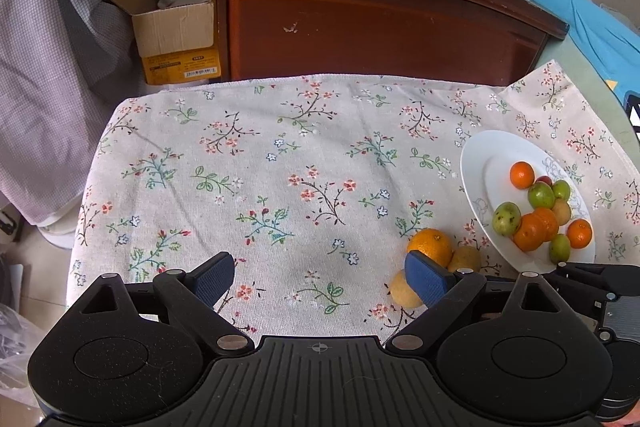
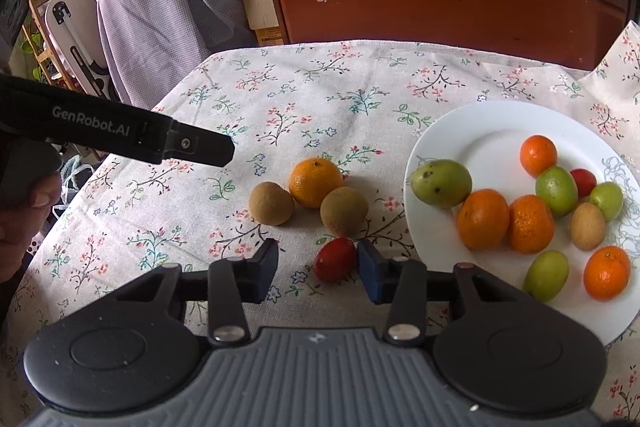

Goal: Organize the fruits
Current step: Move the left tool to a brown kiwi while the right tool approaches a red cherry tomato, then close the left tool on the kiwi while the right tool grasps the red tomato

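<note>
A white plate (image 2: 472, 131) on the right holds several oranges, green fruits, a brown fruit and a red one; it also shows in the left wrist view (image 1: 476, 163). On the cloth left of it lie an orange (image 2: 315, 182), two brown fruits (image 2: 271, 203) (image 2: 344, 211) and a red cherry tomato (image 2: 334, 259). My right gripper (image 2: 318, 269) is open, with the tomato between its fingertips, close to the right one. My left gripper (image 1: 320, 279) is open and empty; its right finger (image 1: 426, 281) is in front of the orange (image 1: 431, 246) and a brown fruit (image 1: 403, 289).
A floral cloth (image 1: 280, 167) covers the table. A dark wooden cabinet (image 1: 380, 23) stands behind it, with boxes on top. A cardboard box (image 1: 176, 27) and checked fabric are at the back left. The left gripper's body (image 2: 120, 135) reaches in from the left in the right wrist view.
</note>
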A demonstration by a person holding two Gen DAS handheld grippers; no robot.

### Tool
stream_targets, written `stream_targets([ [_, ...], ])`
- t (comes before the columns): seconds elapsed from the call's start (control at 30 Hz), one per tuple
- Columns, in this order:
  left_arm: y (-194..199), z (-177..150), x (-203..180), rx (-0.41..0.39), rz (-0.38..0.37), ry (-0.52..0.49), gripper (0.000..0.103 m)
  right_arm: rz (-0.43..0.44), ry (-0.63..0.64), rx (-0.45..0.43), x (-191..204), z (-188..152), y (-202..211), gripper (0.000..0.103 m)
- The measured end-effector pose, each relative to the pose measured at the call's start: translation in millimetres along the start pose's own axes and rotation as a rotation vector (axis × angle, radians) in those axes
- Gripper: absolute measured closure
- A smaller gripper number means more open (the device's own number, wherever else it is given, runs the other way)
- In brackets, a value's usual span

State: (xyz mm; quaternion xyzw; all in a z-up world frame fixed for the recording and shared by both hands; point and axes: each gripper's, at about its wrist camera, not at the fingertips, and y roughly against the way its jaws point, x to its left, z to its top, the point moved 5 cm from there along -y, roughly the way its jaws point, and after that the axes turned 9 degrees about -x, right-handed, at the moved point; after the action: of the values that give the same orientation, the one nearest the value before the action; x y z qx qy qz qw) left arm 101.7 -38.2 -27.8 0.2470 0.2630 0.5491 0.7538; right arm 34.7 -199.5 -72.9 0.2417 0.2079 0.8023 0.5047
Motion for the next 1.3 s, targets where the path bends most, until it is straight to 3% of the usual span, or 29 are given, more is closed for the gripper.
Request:
stream_targets([
  [0.07, -0.3, 0.2, -0.1, 0.004, -0.013, 0.006, 0.011, -0.011, 0.002, 0.002, -1.7, 0.5, 0.5, 0.073],
  [0.2, -0.2, -1.1, -2.8, 0.006, -0.025, -0.006, 0.011, -0.026, -0.006, 0.005, -4.0, 0.1, 2.0, 0.081],
  [0.6, -4.3, -21.8, -33.1, 0.023, -0.110, -0.145, 0.017, -0.090, -0.063, 0.046, -4.5, -9.3, 27.1, 0.086],
  [0.73, -6.0, -23.4, -42.3, 0.004, -0.133, -0.168, 0.022, -0.126, -0.110, 0.064, -7.3, -16.8, 34.1, 0.086],
  [1.0, -15.6, -29.5, -51.4, 0.006, -0.147, -0.219, 0.045, -0.127, -0.172, 0.025, -17.7, -15.6, 34.0, 0.082],
  [1.23, -24.2, -30.8, -54.2, 0.010, -0.151, -0.216, 0.048, -0.125, -0.179, 0.024, -17.2, -14.7, 33.7, 0.078],
  [1.3, -24.9, -30.6, -53.9, 0.006, -0.143, -0.225, 0.053, -0.114, -0.185, 0.024, -16.5, -14.1, 33.4, 0.072],
])
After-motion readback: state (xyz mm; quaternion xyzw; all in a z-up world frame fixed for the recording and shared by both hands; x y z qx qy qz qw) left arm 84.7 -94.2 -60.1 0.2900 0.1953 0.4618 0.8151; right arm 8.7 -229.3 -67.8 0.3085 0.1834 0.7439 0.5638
